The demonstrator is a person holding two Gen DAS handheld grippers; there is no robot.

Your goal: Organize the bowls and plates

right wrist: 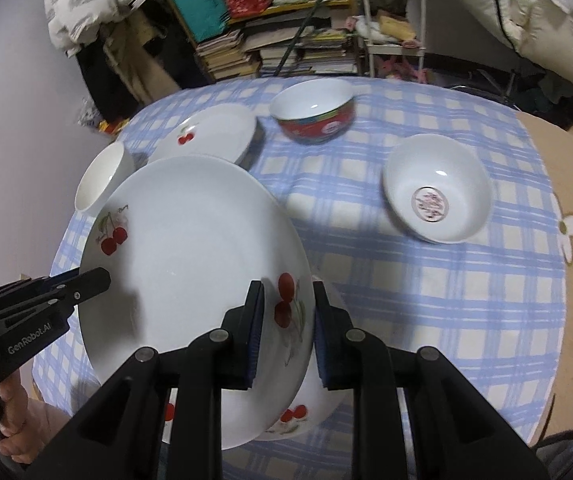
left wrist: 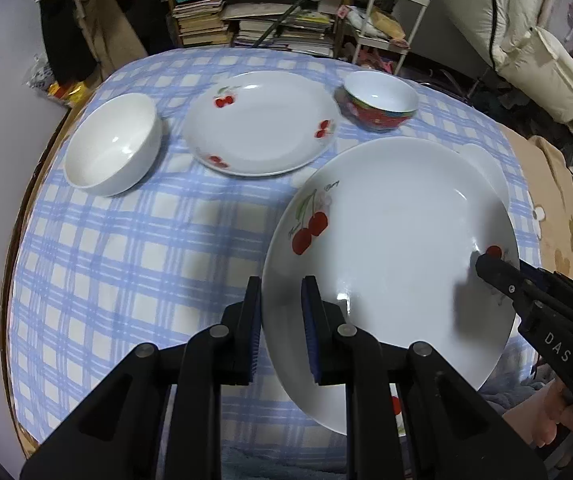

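Both grippers clamped one big cherry plate, lifted above the checked desk: the left gripper pinched its rim at lower centre of the left view, and the right gripper pinched the opposite rim at lower centre of the right view. Behind sat a white bowl, a smaller cherry plate, a red bowl and, right of frame, a patterned white bowl.

Black tongs — blue pads, silver rivets.
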